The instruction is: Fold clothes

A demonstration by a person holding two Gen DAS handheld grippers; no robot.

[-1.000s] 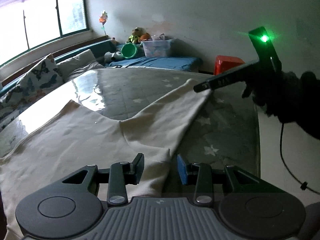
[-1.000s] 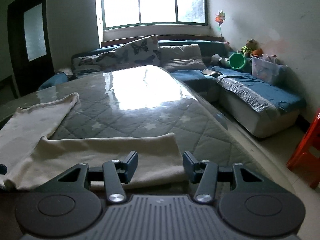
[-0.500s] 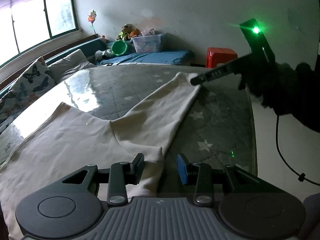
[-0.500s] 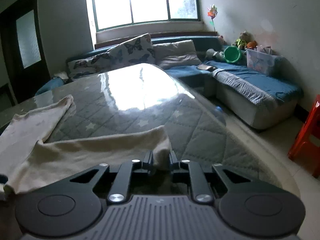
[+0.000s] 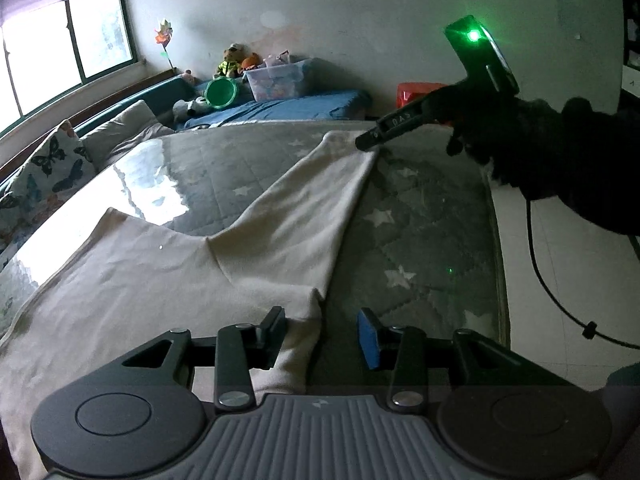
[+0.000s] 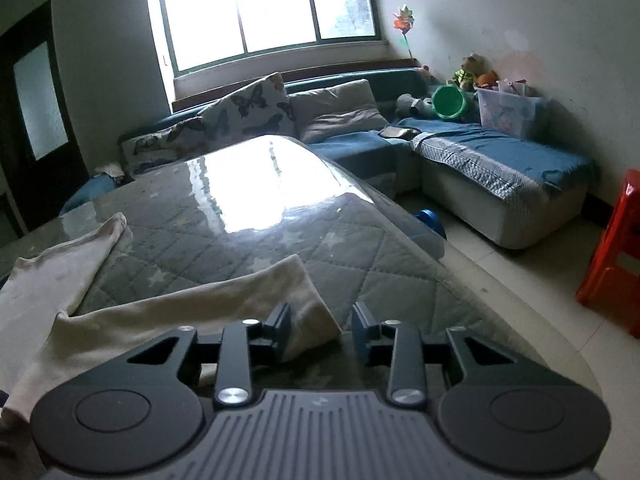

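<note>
A cream long-sleeved garment (image 5: 160,280) lies spread on the grey star-quilted table (image 5: 424,240). My left gripper (image 5: 322,332) is open, with the garment's near corner lying by its left finger. One sleeve (image 5: 316,200) runs toward the table's far end. There the right gripper (image 5: 366,142) touches the cuff, held by a black-gloved hand (image 5: 520,132). In the right wrist view the right gripper (image 6: 320,328) is open. The sleeve cuff (image 6: 308,296) lies flat against its left finger. The other sleeve (image 6: 92,240) lies at far left.
A blue sofa (image 6: 500,160) with butterfly cushions (image 6: 256,108) wraps round the table's far sides. On it stand a green bucket (image 6: 450,102) and a clear plastic box (image 6: 506,110). A red stool (image 6: 616,256) and a blue ball (image 6: 430,218) stand on the tiled floor. A cable (image 5: 548,280) hangs from the right gripper.
The right gripper was open a second ago, shut on the sleeve cuff half a second ago, and is now open again with the cuff lying loose. The left gripper stayed open.
</note>
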